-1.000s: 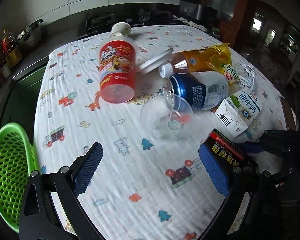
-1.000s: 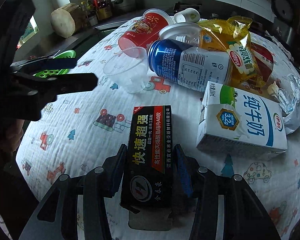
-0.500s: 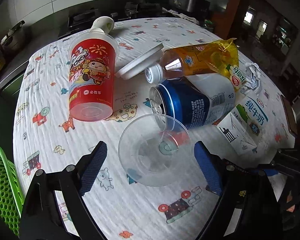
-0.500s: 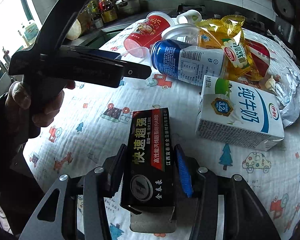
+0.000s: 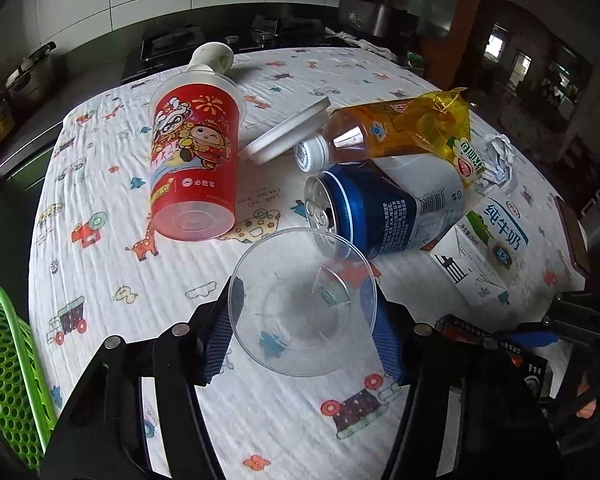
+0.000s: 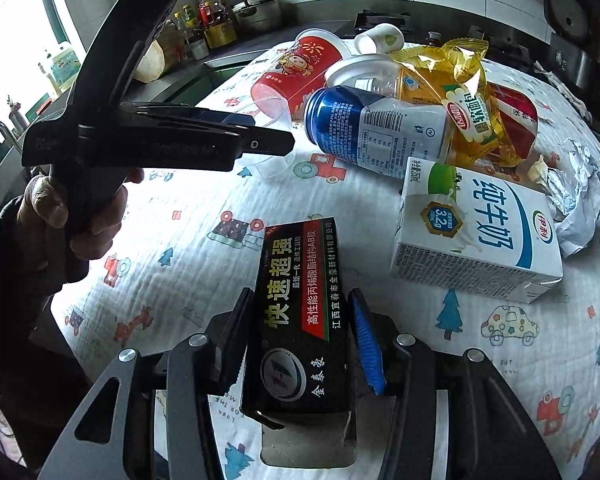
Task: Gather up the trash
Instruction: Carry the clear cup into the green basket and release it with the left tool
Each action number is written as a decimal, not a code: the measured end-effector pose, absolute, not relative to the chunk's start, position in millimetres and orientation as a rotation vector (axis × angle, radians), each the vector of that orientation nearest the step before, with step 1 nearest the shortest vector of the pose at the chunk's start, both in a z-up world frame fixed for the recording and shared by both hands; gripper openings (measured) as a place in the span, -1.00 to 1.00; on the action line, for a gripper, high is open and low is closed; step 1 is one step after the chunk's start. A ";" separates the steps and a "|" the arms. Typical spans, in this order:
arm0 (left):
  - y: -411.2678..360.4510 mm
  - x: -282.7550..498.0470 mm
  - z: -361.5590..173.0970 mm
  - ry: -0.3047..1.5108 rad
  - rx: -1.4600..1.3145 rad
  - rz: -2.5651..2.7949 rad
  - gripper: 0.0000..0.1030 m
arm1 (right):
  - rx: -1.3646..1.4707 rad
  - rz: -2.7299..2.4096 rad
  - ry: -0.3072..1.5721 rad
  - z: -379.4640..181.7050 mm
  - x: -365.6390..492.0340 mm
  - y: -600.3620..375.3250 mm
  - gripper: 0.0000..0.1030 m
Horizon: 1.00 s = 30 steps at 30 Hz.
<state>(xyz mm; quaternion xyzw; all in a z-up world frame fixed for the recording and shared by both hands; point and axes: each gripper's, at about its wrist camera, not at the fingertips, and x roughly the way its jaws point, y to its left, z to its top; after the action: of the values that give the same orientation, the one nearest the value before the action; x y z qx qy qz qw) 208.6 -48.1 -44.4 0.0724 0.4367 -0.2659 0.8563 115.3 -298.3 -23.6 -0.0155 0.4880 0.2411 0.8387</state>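
Your left tool (image 5: 304, 320) is clamped on the thin, crushable cup (image 5: 302, 300) beside the can (image 5: 384, 208); squeeze its rim gently.

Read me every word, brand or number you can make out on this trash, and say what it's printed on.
Black box: "快速超强", "金泰", "NEW".
Milk carton: "纯牛奶", "3.2g", "伊利".
Red cup: "必胜客".
Blue can: print too small to read.
Yellow wrapper: red logo blurred, unreadable.

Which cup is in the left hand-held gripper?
The clear cup, lying on its side between the left hand-held gripper pads; the red cup lies untouched beyond.
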 end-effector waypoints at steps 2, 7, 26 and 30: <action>-39.8 204.6 -39.5 0.906 0.142 -0.549 0.17 | -0.042 0.518 1.025 -19.6 115.6 -293.7 -0.09; -8.3 194.4 -24.1 0.871 0.103 -0.501 0.17 | -0.061 0.542 1.009 -10.2 118.2 -278.6 -0.09; 227.1 164.9 -4.4 0.868 -0.054 -0.011 0.17 | -0.121 0.811 0.932 36.5 159.0 -129.0 -0.09; 255.7 166.9 -26.3 0.917 -0.097 0.036 0.19 | -0.135 0.852 0.919 43.4 174.3 -91.0 -0.09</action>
<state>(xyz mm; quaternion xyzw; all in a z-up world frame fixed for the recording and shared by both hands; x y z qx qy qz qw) 166.9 255.7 -26.3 -0.0468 0.4423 0.0172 0.8955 174.3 -91.0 43.4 -0.0632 0.4298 0.3982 0.8079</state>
